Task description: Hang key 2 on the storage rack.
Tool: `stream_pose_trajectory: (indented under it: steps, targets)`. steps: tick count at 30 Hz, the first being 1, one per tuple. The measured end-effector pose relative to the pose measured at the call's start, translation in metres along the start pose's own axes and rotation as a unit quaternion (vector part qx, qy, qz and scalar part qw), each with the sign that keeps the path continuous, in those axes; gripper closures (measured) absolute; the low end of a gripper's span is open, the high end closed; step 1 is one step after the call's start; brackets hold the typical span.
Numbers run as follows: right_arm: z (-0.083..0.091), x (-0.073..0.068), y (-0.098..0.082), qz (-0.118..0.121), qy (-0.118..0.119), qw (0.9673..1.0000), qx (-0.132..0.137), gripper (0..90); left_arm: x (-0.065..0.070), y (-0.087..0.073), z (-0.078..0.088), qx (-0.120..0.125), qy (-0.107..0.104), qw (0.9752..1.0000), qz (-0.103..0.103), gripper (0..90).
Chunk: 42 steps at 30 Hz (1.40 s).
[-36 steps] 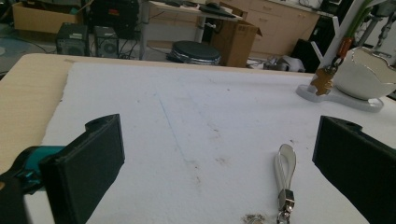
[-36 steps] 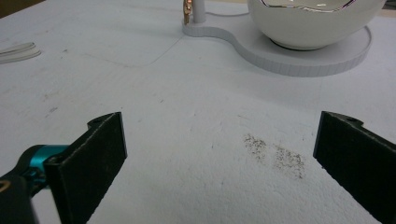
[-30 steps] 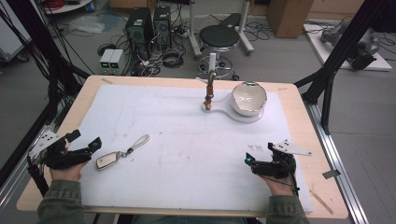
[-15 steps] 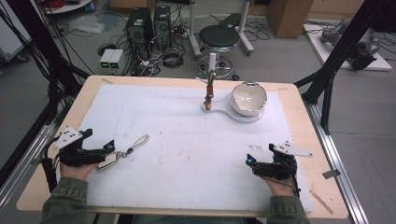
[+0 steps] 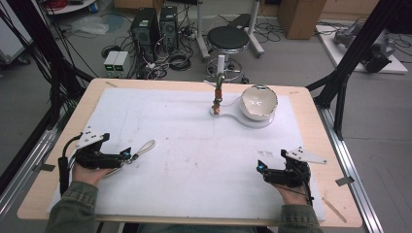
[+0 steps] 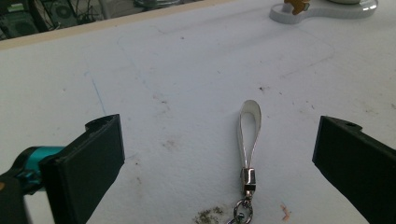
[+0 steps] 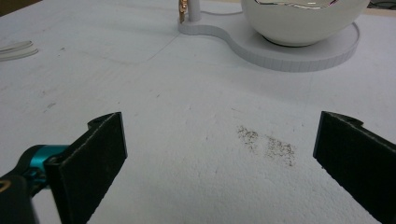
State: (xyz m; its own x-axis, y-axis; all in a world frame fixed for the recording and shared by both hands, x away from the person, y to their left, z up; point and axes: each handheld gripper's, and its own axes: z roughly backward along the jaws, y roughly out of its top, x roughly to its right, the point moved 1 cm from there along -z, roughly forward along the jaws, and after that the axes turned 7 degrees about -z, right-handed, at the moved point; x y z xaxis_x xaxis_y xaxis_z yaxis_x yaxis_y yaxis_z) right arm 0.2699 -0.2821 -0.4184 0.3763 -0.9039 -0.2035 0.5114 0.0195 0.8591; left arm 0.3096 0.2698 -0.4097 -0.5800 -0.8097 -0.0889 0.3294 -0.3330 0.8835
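A: Left hand-held gripper (image 5: pixel 127 154) — what've we got?

B: Jaws spread wide, w/ nothing between the pads. In the left gripper view we see the key strap (image 6: pixel 249 135) lying flat on the white worktop (image 5: pixel 194 145) between the jaws, its loop pointing to 12 o'clock, its metal clasp (image 6: pixel 247 179) toward 6. We can't tell if it touches either jaw.

A: And the right hand-held gripper (image 5: pixel 261 167)?

B: Also wide, empty — resting near the worktop's 5 o'clock corner. From it we see the white bowl (image 7: pixel 303 18) on its stand (image 7: pixel 280 49) at approx. 1 o'clock, well apart.
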Motion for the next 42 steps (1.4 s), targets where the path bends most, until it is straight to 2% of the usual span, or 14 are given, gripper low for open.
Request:
stream_pose_trajectory:
  steps: [9, 14, 21, 23, 27, 33, 35, 42]
  targets:
    - [-0.001, -0.001, 0.000, 0.001, 0.001, 1.0000, -0.003, 1.7, 0.006, 0.006, -0.015, -0.040, -0.028, 0.9987, -0.007, 2.6]
    - [-0.001, -0.001, 0.000, 0.002, 0.001, 1.0000, -0.004, 1.8, 0.007, 0.007, -0.022, -0.060, -0.042, 0.9973, -0.003, 2.6]
    - [-0.002, -0.001, -0.001, 0.001, 0.001, 1.0000, -0.005, 1.9, 0.009, 0.009, -0.034, -0.094, -0.060, 0.9936, -0.012, 3.0]
    - [-0.002, -0.001, -0.001, -0.001, 0.001, 1.0000, -0.006, 1.9, 0.011, 0.009, -0.037, -0.096, -0.065, 0.9932, -0.012, 6.5]
    - [-0.003, -0.001, -0.001, 0.002, 0.001, 1.0000, -0.007, 1.9, 0.010, 0.010, -0.043, -0.099, -0.071, 0.9924, -0.012, 7.1]
    - [-0.003, 0.001, 0.000, -0.004, -0.003, 1.0000, -0.008, 2.1, 0.012, 0.010, -0.054, -0.118, -0.076, 0.9898, -0.023, 8.2]
    - [-0.002, 0.002, -0.001, -0.007, -0.004, 0.9999, -0.010, 2.1, 0.012, 0.009, -0.057, -0.129, -0.081, 0.9880, -0.027, 9.2]
    - [-0.003, 0.003, 0.000, -0.009, -0.006, 0.9999, -0.011, 2.1, 0.010, 0.007, -0.062, -0.145, -0.088, 0.9854, -0.017, 13.6]
